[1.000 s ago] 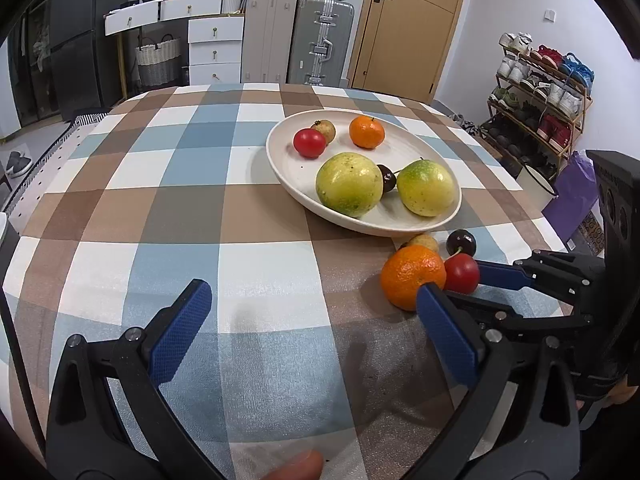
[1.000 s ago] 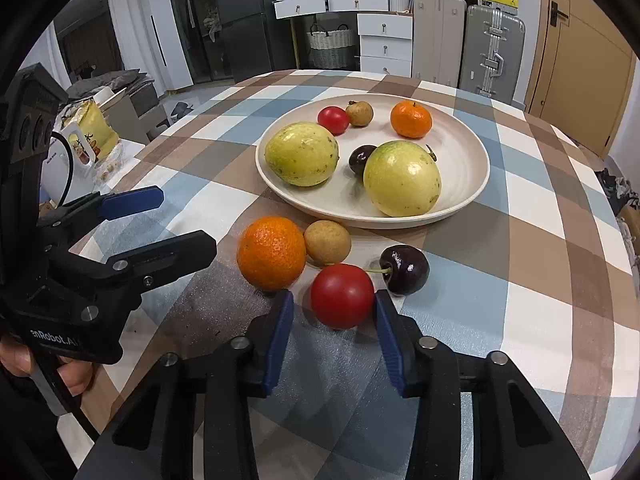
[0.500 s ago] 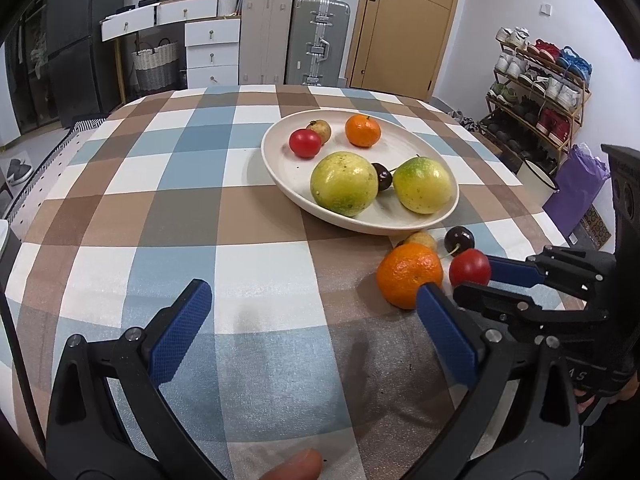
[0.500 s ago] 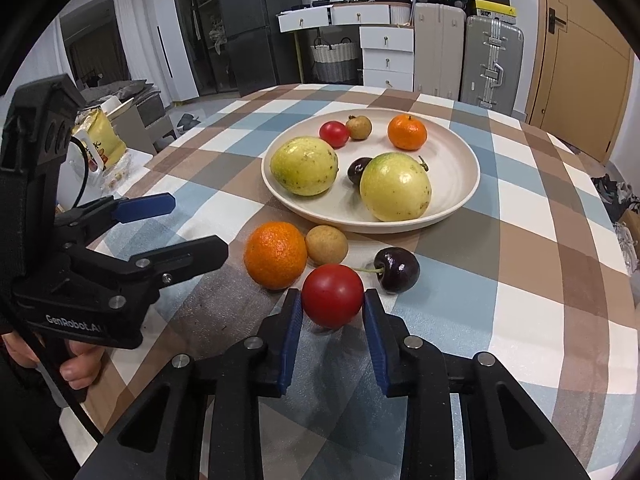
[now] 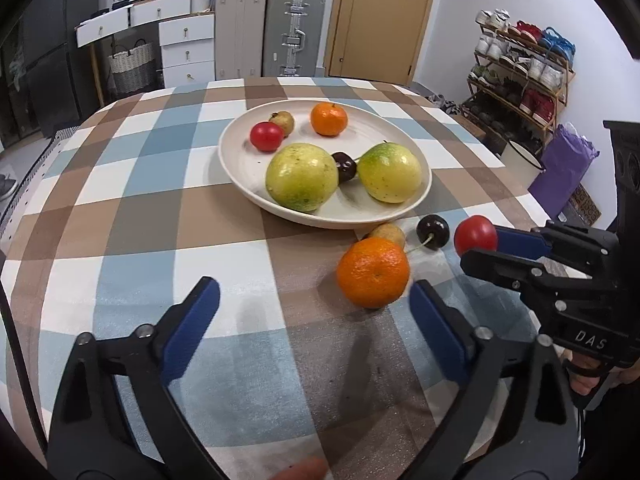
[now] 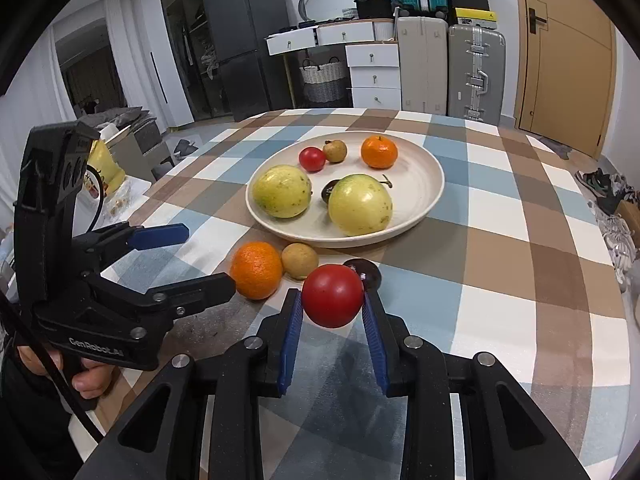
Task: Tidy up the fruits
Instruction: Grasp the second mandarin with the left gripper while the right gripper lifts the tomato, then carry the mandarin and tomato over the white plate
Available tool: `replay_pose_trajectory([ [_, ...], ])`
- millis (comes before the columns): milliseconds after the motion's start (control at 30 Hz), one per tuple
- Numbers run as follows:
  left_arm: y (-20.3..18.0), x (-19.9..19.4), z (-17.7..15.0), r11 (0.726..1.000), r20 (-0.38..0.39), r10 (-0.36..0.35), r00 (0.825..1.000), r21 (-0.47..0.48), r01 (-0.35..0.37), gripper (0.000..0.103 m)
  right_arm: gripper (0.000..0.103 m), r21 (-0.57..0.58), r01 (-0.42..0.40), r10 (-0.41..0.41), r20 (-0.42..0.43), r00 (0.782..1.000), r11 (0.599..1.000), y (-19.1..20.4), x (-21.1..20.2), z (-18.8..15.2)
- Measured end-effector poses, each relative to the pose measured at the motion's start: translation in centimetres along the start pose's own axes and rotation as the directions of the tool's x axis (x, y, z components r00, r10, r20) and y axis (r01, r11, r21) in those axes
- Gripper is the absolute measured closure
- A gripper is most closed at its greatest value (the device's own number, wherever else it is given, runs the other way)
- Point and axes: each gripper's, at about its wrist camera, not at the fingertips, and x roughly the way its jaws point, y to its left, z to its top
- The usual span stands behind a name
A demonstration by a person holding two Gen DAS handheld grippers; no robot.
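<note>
My right gripper (image 6: 332,300) is shut on a red tomato (image 6: 332,295) and holds it a little above the cloth; it also shows in the left wrist view (image 5: 475,235). On the table beside the white plate (image 6: 424,184) lie an orange (image 6: 257,270), a small brown fruit (image 6: 299,261) and a dark cherry (image 6: 369,273), partly hidden behind the tomato. The plate holds two yellow-green fruits (image 6: 282,191), a tomato, a brown fruit, an orange and a cherry. My left gripper (image 5: 314,304) is open and empty, just left of the loose orange (image 5: 373,272).
The round table wears a checked cloth (image 5: 160,200). A shoe rack (image 5: 520,68) stands beyond its right edge, suitcases (image 5: 296,32) and drawers behind. The left gripper's body (image 6: 80,280) sits at the table's left edge in the right wrist view.
My right gripper has closed on the red tomato and lifted it off the cloth. The left gripper has shifted slightly closer to the loose orange.
</note>
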Motion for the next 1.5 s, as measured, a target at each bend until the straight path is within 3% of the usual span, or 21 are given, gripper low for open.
replay_pose_trajectory([
  [167, -1.1, 1.1, 0.0, 0.999, -0.044, -0.040, 0.998, 0.032, 0.041, 0.022, 0.072, 0.008, 0.004, -0.004, 0.007, 1.000, 1.000, -0.5, -0.5, -0.3],
  [333, -2.0, 1.3, 0.1, 0.997, -0.037, -0.049, 0.998, 0.052, 0.051, 0.027, 0.072, 0.017, 0.010, -0.011, 0.009, 1.000, 1.000, -1.1, -0.8, -0.5],
  [600, -2.6, 2.0, 0.1, 0.994, -0.063, -0.092, 0.994, 0.054, 0.096, 0.063, 0.072, 0.027, 0.022, -0.023, 0.018, 1.000, 0.999, -1.6, -1.4, -0.6],
  [1500, -1.3, -2.9, 1.0, 0.995, 0.066, -0.102, 0.993, 0.021, 0.101, 0.065, 0.072, 0.032, 0.013, -0.015, 0.065, 0.998, 0.999, -1.4, -2.8, 0.5],
])
